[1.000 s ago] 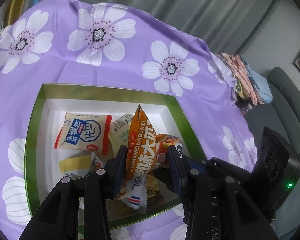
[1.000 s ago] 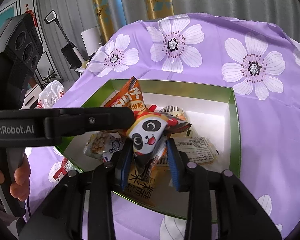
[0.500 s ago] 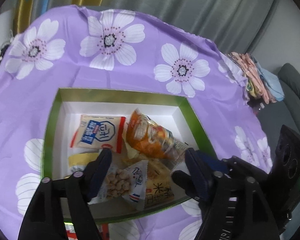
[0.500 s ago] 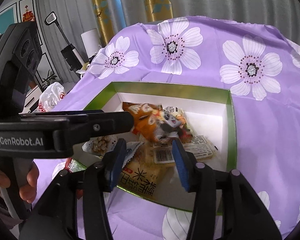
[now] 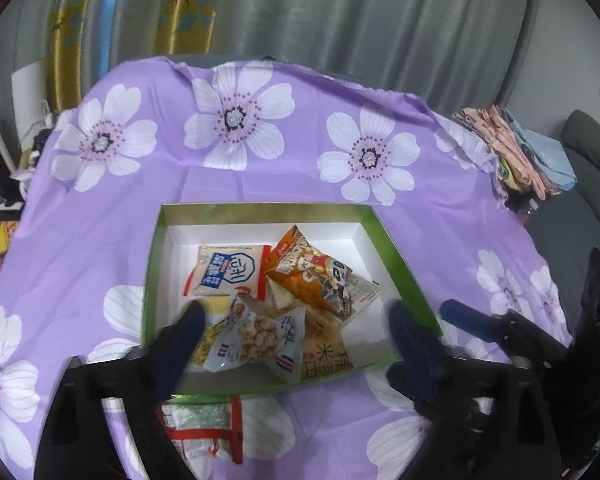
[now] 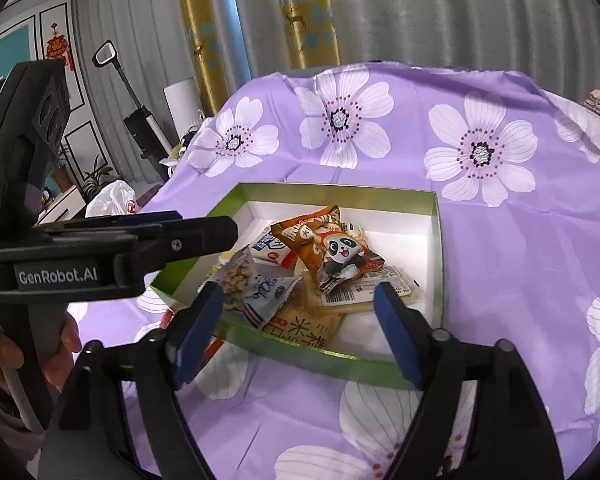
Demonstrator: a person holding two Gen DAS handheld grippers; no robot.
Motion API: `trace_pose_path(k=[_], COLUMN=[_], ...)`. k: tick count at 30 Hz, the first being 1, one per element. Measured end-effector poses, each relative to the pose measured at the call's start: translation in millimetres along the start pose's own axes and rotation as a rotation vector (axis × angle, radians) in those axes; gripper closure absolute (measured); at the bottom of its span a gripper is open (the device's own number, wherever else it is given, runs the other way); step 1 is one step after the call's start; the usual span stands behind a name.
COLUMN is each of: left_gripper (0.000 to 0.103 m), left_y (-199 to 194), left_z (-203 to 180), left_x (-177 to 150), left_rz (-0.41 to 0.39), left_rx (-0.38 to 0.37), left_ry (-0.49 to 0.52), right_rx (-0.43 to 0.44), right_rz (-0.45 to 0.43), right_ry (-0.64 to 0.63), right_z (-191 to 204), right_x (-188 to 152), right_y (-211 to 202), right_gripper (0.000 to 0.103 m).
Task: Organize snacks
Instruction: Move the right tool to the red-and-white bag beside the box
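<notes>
A: Grippers, quick?
B: Left gripper [image 5: 296, 332] is spread wide and its jaws are opening, nothing pinched. It hangs over the near edge of the green box [image 5: 396, 248], blurred. Right gripper [image 6: 300, 332] is also opening with nothing between the pads, hovering above the box's near rim.

A: Snacks?
B: All piled in the box, which sits on the table under a purple flowered cloth [image 5: 260, 176]. An orange panda packet [image 6: 332, 248] lies on top toward the far right of the pile. A white-and-blue packet [image 5: 228, 270] lies flat at far left. A clear bag of peanuts [image 5: 256, 336] is at the near side, tilted over a yellow rice-cracker pack [image 5: 328, 354]. A pack with a barcode label [image 6: 364, 292] lies flat under the panda packet, on the right.

A: Anything outside the box?
B: One red-and-white wrapper [image 5: 204, 428] on the cloth, just beside the near wall, below the left gripper.

A: Person?
B: A hand [image 6: 32, 356] is wrapped round the left gripper's handle, seen at the left of the right wrist view. Folded cloths [image 5: 516, 152] are stacked at the far right corner of the table
</notes>
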State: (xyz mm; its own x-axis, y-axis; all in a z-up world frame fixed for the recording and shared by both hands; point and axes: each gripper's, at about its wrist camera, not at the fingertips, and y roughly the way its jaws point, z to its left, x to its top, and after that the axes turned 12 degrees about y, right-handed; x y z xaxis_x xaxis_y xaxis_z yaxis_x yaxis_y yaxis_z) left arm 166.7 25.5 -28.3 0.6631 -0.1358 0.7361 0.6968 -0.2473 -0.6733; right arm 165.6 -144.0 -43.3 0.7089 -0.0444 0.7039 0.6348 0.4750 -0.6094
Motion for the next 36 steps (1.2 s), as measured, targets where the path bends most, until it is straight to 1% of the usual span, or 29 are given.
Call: trace_pose_path(k=[2, 5, 8, 10, 13, 17, 21, 24, 26, 29, 31, 33, 34, 35, 36], left_gripper=[0.003, 0.003, 0.003, 0.003, 0.003, 0.003, 0.003, 0.003, 0.003, 0.003, 0.003, 0.013, 0.023, 0.030, 0.033], left_y=[-11, -21, -30, -33, -36, -33, -26, -16, -7, 5, 12, 16, 18, 20, 23], left_z=[-2, -3, -3, 2, 19, 57, 82, 91, 93, 91, 90, 90, 90, 91, 92], left_x=[-3, -8, -13, -19, -34, -59, -81, -95, -104, -116, -120, -123, -123, -123, -123], left_rz=[-0.022, -0.030, -0.032, -0.026, -0.006, 0.045, 0.090, 0.120, 0.136, 0.153, 0.164, 0.165, 0.167, 0.170, 0.174], left_rx=[0.008, 0.006, 0.012, 0.013, 0.024, 0.037, 0.052, 0.021, -0.018, -0.041, -0.055, -0.065, -0.070, -0.075, -0.078], left_ry=[0.002, 0.001, 0.007, 0.000, -0.042, -0.140, -0.198, -0.238, -0.253, -0.252, -0.252, -0.249, -0.244, -0.241, -0.241], right_rx=[0.002, -0.001, 0.008, 0.020, 0.026, 0.036, 0.055, 0.078, 0.090, 0.111, 0.113, 0.111, 0.118, 0.124, 0.130], right_rz=[-0.001, -0.002, 0.003, 0.020, 0.057, 0.121, 0.180, 0.217, 0.241, 0.285, 0.320, 0.345, 0.352, 0.347, 0.340], right_ry=[-0.002, -0.019, -0.034, -0.042, -0.057, -0.075, -0.074, -0.077, -0.082, -0.079, -0.075, -0.076, -0.076, -0.080, -0.090], right_z=[4, 11, 19, 25, 33, 43, 52, 59, 62, 65, 66, 67, 68, 70, 73], right_x=[-2, -8, -16, -22, -34, -52, -65, -73, -78, -87, -94, -98, -99, -99, -98], right_y=[-7, -16, -22, -23, -15, 1, 21, 34, 43, 63, 80, 93, 97, 100, 104], right_gripper=[0.019, 0.018, 0.017, 0.015, 0.015, 0.015, 0.015, 0.015, 0.015, 0.015, 0.017, 0.020, 0.022, 0.022, 0.023])
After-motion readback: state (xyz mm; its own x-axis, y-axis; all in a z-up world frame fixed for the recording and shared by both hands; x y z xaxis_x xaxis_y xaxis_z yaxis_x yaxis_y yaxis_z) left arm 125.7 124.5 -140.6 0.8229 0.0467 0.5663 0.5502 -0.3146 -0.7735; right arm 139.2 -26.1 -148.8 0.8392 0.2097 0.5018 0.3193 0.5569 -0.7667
